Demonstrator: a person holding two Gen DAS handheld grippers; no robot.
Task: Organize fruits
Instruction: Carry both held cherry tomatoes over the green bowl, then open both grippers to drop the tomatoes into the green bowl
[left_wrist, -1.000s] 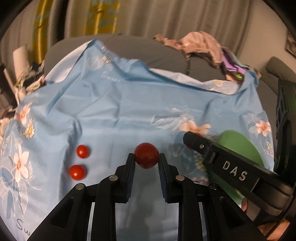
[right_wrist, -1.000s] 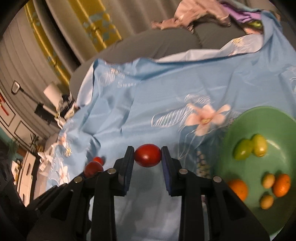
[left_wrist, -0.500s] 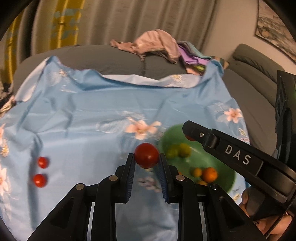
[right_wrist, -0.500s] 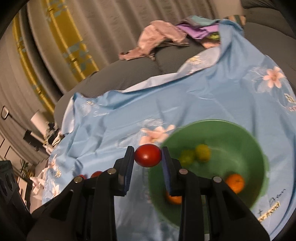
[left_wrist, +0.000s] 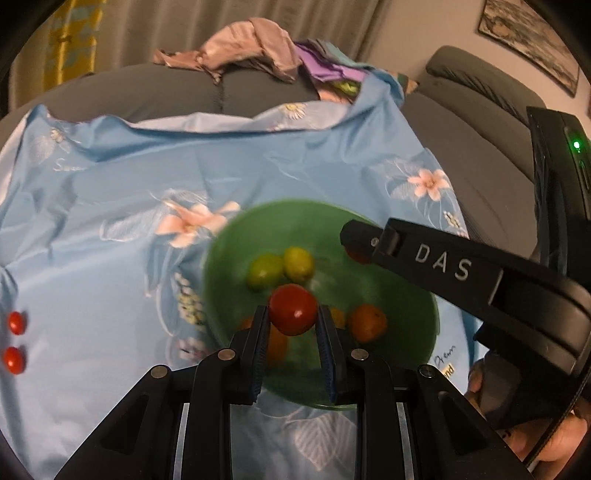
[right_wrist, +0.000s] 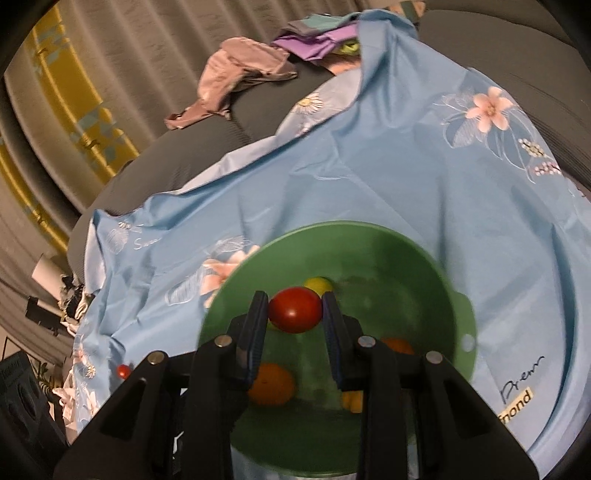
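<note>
Right tool (right_wrist: 294, 310) grips tomato (right_wrist: 294, 309) — long axis crosswise.

Colours here are pretty loud: the sheet (left_wrist: 122, 192) is light blue with pale pink flowers and white leaf outlines, spread over a dark grey sofa (left_wrist: 258, 92). The bowl (right_wrist: 424, 266) is plain green. Inside it there's a yellow-green fruit (left_wrist: 264, 273), a yellower one (left_wrist: 298, 264) and an orange one (left_wrist: 367, 323). Each black gripper carries a glossy red tomato (left_wrist: 292, 309), with blue pads on the jaws. Two more small red tomatoes (left_wrist: 14, 341) sit on the sheet. The curtain (right_wrist: 55, 110) is grey with yellow bands, and the pile of clothes (left_wrist: 251, 48) is dusty pink and purple.
</note>
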